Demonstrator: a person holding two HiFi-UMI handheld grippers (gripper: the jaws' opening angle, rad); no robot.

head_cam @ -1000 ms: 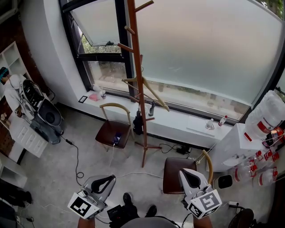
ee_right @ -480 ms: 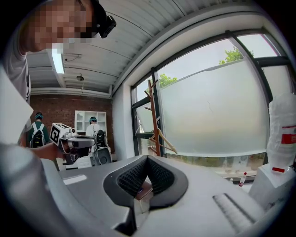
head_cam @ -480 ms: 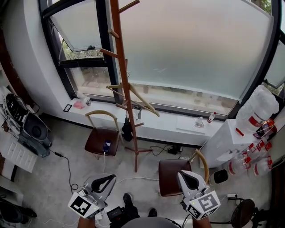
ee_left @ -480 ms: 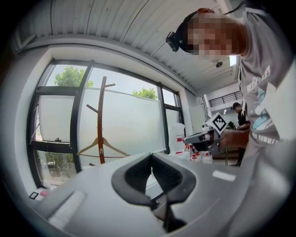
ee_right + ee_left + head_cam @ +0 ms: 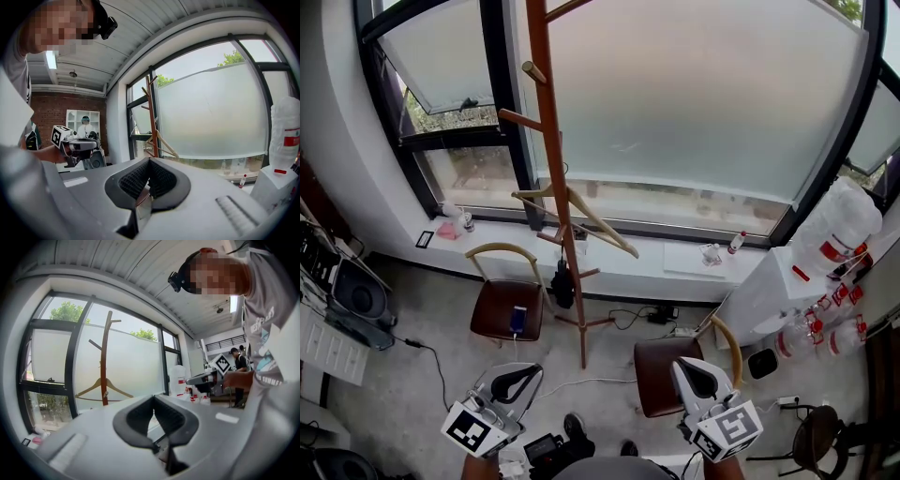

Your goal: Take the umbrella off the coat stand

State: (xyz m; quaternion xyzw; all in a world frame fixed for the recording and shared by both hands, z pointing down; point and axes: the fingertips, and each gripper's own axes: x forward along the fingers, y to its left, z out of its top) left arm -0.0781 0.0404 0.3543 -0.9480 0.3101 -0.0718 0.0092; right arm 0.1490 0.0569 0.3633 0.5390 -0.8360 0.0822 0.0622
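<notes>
Head view: the left hand-held gripper (image 5: 517, 381) and the right hand-held gripper (image 5: 700, 376) are both pinched closed on nothing. They sit well short of the coat stand (image 5: 551, 178), likely because the reach has not begun. The umbrella (image 5: 562, 282), small, dark and folded, hangs low on the coat stand, below a wooden hanger (image 5: 581, 208).

The coat stand (image 5: 546, 141) is made of smooth red-brown wood, and the hanger (image 5: 602, 222) on it of pale wood. The window glass (image 5: 703, 103) at upper right is frosted and dull. The left gripper (image 5: 523, 377) and right gripper (image 5: 701, 373) are covered in dull grey plastic, with black ribbed pads (image 5: 133, 181).
</notes>
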